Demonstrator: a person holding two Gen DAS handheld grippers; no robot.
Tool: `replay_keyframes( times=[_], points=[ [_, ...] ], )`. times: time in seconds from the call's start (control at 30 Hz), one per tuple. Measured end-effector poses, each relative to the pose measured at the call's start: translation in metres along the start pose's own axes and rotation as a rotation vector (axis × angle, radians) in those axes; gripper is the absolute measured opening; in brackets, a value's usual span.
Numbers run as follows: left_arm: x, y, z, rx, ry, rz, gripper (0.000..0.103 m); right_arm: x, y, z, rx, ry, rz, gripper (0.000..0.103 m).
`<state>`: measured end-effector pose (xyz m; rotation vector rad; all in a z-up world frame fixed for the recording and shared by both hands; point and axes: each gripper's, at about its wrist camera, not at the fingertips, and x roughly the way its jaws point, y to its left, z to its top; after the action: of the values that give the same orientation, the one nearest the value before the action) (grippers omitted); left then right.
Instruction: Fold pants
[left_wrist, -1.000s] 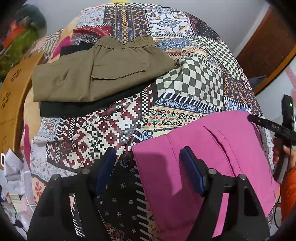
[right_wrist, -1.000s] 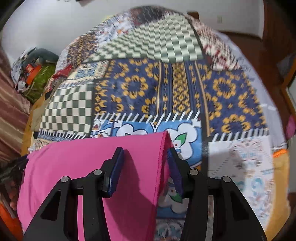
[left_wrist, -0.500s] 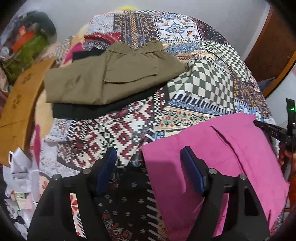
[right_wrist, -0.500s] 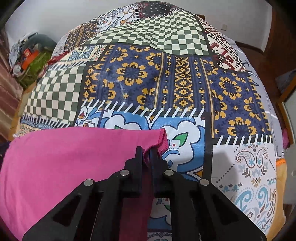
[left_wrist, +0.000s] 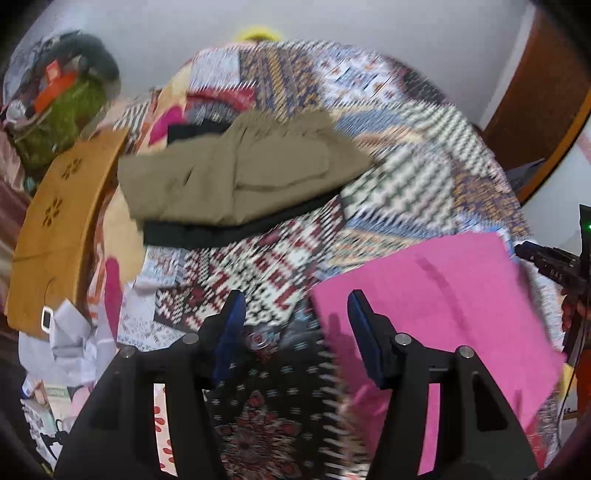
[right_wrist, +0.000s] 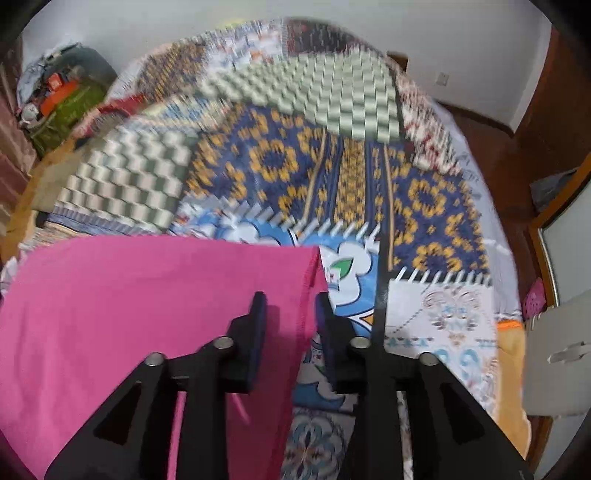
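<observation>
The pink pants (left_wrist: 443, 302) lie folded flat on the patchwork bedspread (left_wrist: 258, 266), right of centre in the left wrist view. My left gripper (left_wrist: 295, 306) hovers above their left edge, jaws closing, pads touching nothing. In the right wrist view the pink pants (right_wrist: 147, 314) fill the lower left, and their right edge runs between the jaws of my right gripper (right_wrist: 290, 301). Those jaws are opening and the pads stand clear of the cloth. The right gripper (left_wrist: 550, 262) also shows at the far right of the left wrist view.
Folded olive pants (left_wrist: 240, 177) rest on a black garment (left_wrist: 221, 232) further back on the bed. A wooden board (left_wrist: 62, 229) and a green bag (left_wrist: 66, 110) stand at the left. Crumpled paper (left_wrist: 70, 339) lies at the lower left. A pale chair-like object (right_wrist: 554, 350) stands off the bed's right side.
The right gripper pinched the pink pants' corner half a second ago and has since let go. Both grippers have lifted away from the bed, and the left jaws have narrowed.
</observation>
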<state>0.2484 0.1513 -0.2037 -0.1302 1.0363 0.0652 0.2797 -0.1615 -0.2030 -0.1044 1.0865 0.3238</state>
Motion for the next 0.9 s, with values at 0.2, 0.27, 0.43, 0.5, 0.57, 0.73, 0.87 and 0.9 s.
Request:
replay_keyframes(
  times=[0.2,0.27,0.43,0.5,0.57,0.73,0.87,0.9],
  points=[
    [-0.019,-0.042,0.021,0.051,-0.052,-0.075,0.063,-0.062,0.029,0.007,-0.057,-0.128,0.103,0.055],
    [-0.018,-0.054,0.026,0.070,-0.051,-0.089,0.065,-0.070,0.043,0.010,-0.075,-0.145,0.150,0.061],
    [0.003,-0.075,0.030,0.088,0.011,-0.119,0.066,-0.052,0.077,0.018,-0.123,-0.126,0.223,0.067],
    [0.018,-0.077,0.025,0.090,0.056,-0.121,0.066,-0.034,0.090,0.016,-0.144,-0.074,0.237,0.067],
    [0.034,-0.077,0.017,0.098,0.111,-0.125,0.066,-0.015,0.099,0.010,-0.176,-0.005,0.247,0.067],
    [0.051,-0.079,-0.010,0.156,0.130,-0.067,0.082,0.007,0.106,-0.013,-0.219,0.057,0.236,0.067],
    [0.045,-0.076,-0.017,0.142,0.136,-0.083,0.082,0.003,0.093,-0.019,-0.165,0.080,0.261,0.067],
    [0.042,-0.075,-0.019,0.143,0.134,-0.083,0.082,0.002,0.092,-0.021,-0.165,0.081,0.258,0.067]
  ],
)
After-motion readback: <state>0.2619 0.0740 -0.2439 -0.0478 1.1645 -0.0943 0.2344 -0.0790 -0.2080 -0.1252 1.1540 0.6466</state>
